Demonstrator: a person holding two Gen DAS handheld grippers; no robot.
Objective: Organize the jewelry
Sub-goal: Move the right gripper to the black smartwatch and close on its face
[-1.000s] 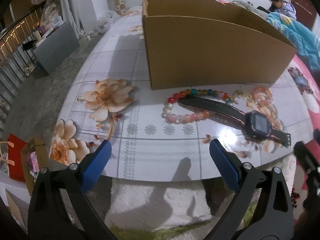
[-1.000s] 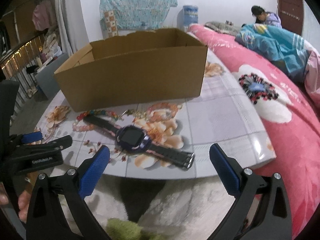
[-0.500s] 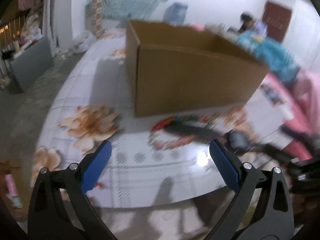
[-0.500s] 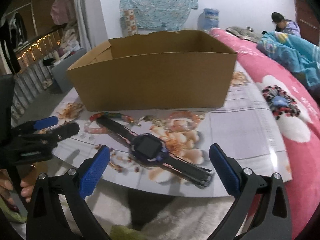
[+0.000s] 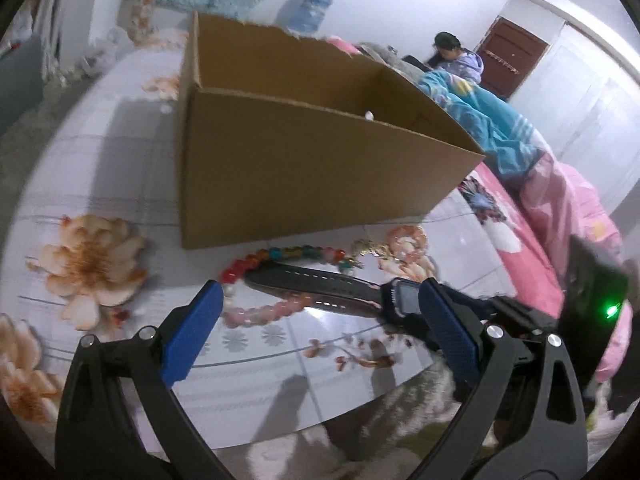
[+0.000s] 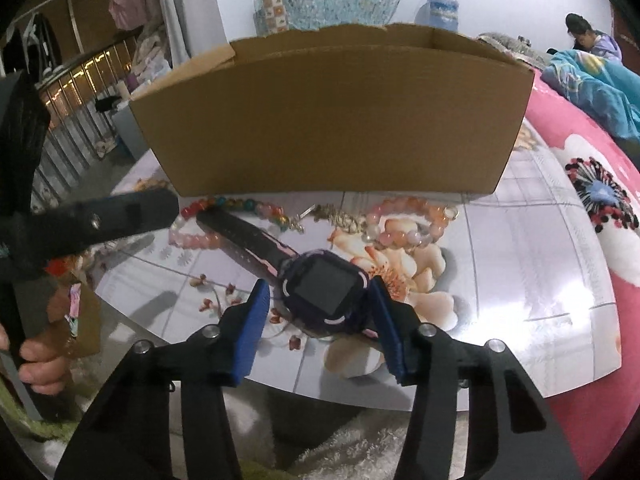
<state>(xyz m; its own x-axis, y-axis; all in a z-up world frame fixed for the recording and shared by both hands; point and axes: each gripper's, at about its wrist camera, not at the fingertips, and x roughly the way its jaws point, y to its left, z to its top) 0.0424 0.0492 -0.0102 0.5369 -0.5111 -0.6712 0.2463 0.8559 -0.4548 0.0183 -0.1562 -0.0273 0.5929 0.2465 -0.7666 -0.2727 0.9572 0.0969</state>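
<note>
Blue-padded right gripper (image 6: 318, 312) low at the near table edge, pads on either side of the watch (image 6: 326, 294) face, narrowed about the case yet not plainly pressing it; clamped or merely close, cannot tell. Watch flat on the glossy flowered table (image 6: 540, 272), strap running away to the left across the multicoloured bead bracelet (image 6: 240, 206). Just beyond, a small gold-toned chain (image 6: 340, 216), and next to it a pink and orange bead bracelet (image 6: 412, 220). Behind all of these, almost touching the beads, an open cardboard box (image 6: 332, 120).

Left gripper (image 5: 316, 322) spread wide and holding nothing, poised over the near edge beside the same cluster, one pad close to the watch, the other near the pale end of the bead loop.

By the look of things, barely begun: four pieces out on the tabletop, none seen going into the box. Box interior only partly visible from the left wrist view, with one small pale speck near the rim, too small to identify. Likely remaining: securing the watch, lifting it over the cardboard wall, then both bracelets and the chain.
</note>
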